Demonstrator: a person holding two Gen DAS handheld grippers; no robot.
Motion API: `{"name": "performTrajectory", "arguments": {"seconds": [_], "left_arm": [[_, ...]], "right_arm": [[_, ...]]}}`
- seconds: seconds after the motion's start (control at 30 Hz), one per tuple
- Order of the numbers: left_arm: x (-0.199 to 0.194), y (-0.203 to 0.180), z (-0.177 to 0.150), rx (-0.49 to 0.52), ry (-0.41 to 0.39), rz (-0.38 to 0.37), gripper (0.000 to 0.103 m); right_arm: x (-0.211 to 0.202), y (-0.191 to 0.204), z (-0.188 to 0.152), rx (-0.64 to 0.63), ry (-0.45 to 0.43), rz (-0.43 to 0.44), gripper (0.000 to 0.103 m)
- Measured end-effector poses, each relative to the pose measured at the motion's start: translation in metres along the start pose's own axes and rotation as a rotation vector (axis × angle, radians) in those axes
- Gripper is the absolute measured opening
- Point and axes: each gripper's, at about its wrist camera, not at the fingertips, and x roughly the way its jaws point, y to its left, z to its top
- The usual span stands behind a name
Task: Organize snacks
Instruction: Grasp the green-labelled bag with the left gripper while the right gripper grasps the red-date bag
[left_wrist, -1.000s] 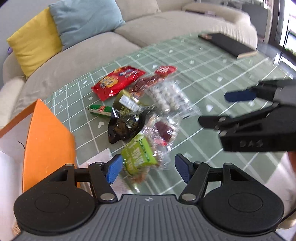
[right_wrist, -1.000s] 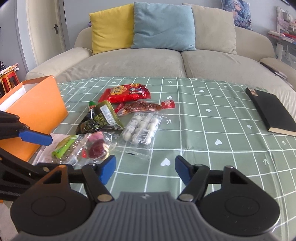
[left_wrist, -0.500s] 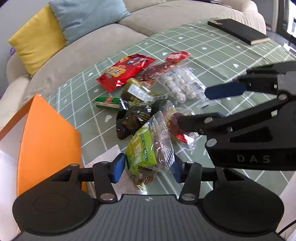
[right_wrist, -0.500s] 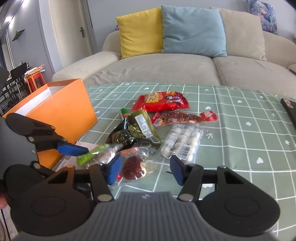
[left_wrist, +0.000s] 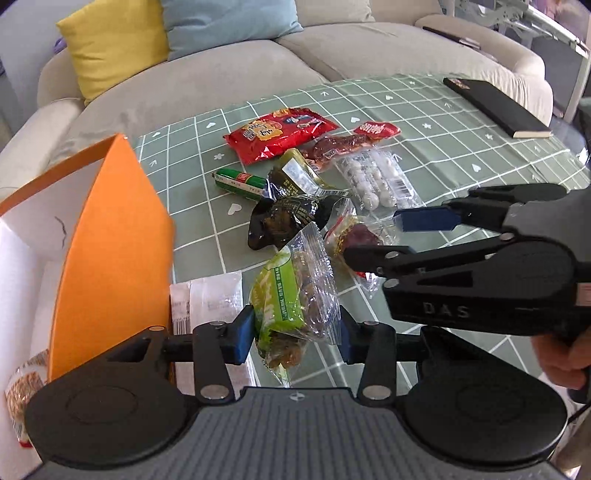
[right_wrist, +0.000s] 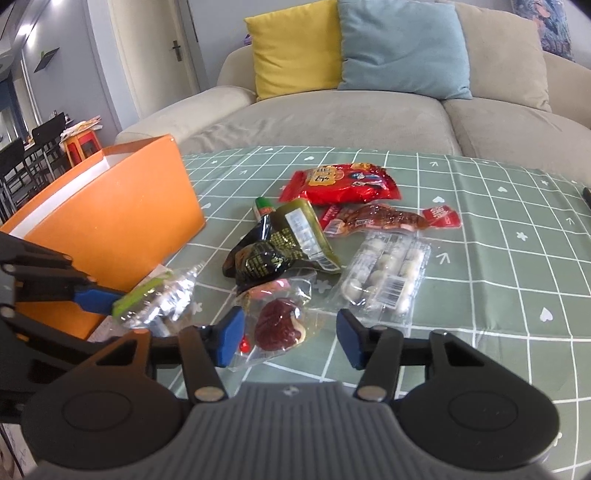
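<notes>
Green-labelled clear packet is clamped between the jaws of the left gripper, which have just been closing, beside the orange box on the counter. Jaws of the right gripper are set apart and have just been narrowing, with a clear date packet lying between them, not yet pressed by the pads. A red bag, a dark pouch and a pack of white balls lie behind on the checked cloth.
</notes>
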Motion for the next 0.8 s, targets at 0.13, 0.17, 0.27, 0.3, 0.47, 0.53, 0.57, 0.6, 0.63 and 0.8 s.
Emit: {"name": "performTrajectory", "arguments": {"seconds": [0.13,0.17,0.27,0.3,0.47,0.53,0.57,0.6,0.63,0.8], "left_arm": [[-0.004,0.002,-0.003,-0.034,0.012,-0.003,0.050],[-0.005,0.002,-0.004,-0.040,0.012,-0.004,0.050],[-0.009,0.003,-0.007,-0.054,0.006,-0.002,0.050],[-0.010,0.003,-0.008,-0.060,0.004,-0.002,0.050],[-0.018,0.003,-0.010,-0.083,-0.005,-0.007,0.050],[-0.023,0.002,-0.011,-0.089,-0.017,-0.019,0.050],[-0.026,0.002,-0.011,-0.092,-0.024,-0.025,0.050],[-0.029,0.002,-0.012,-0.095,-0.032,-0.033,0.050],[-0.032,0.001,-0.012,-0.097,-0.040,-0.040,0.050],[-0.050,0.002,-0.014,-0.114,-0.078,-0.069,0.050]], "right_arm": [[0.003,0.002,-0.001,0.006,0.019,0.019,0.054],[0.004,0.003,-0.002,0.000,0.025,0.019,0.054],[0.003,0.004,-0.003,-0.010,0.024,0.011,0.042],[0.002,0.004,-0.003,-0.009,0.026,0.008,0.041],[-0.001,0.002,-0.003,-0.024,0.033,-0.028,0.038],[-0.005,0.002,-0.003,-0.026,0.027,-0.033,0.037],[-0.008,0.003,-0.003,-0.031,0.021,-0.039,0.037],[-0.011,0.003,-0.003,-0.035,0.015,-0.048,0.037],[-0.014,0.004,-0.002,-0.036,0.009,-0.054,0.037],[-0.034,0.002,-0.004,-0.015,-0.021,-0.096,0.037]]}}
